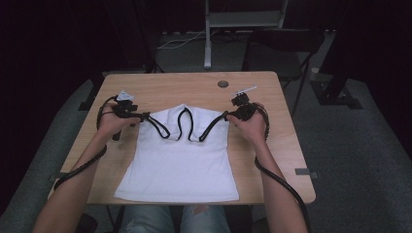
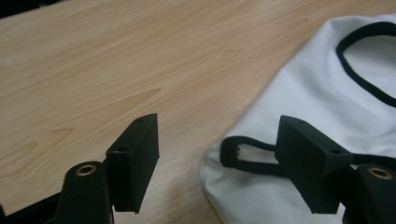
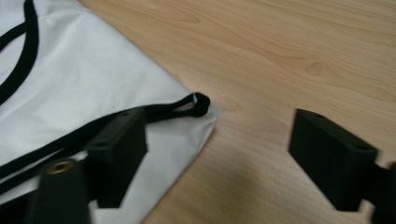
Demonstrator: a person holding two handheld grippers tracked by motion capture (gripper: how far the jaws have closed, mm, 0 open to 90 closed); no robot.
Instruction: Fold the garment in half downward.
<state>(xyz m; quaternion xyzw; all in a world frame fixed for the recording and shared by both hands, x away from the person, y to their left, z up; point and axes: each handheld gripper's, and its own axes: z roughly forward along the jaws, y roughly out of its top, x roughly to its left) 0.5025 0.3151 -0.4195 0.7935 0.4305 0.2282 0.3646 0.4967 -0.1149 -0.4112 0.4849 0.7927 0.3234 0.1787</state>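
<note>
a dim room with grey carpet is seen around a light wooden surface (image 1: 272, 145), and a metal stand leg can be made out behind it. spread across the middle of that surface is a white tank top (image 1: 180, 165) with black trim, hem toward the person's edge, body laid fairly flat. the top part looks to have been folded down already, since the black-edged straps and neckline sit doubled over in a band across the shirt's upper end. so probably one fold is done and the rest is left: sides to be brought in, then the length halved, judging from how much cloth lies open.

the left hand-held gripper (image 1: 138, 116) is parked at the shirt's left shoulder corner, and in the left gripper view its jaws are spread wide, with the black strap loop (image 2: 247, 156) lying between them but not pinched. the right hand-held gripper (image 1: 227, 115) sits at the opposite corner; its jaws are spread too, one over the cloth, one over bare wood, with the corner tip (image 3: 201, 105) just ahead. nothing is gripped yet.
</note>
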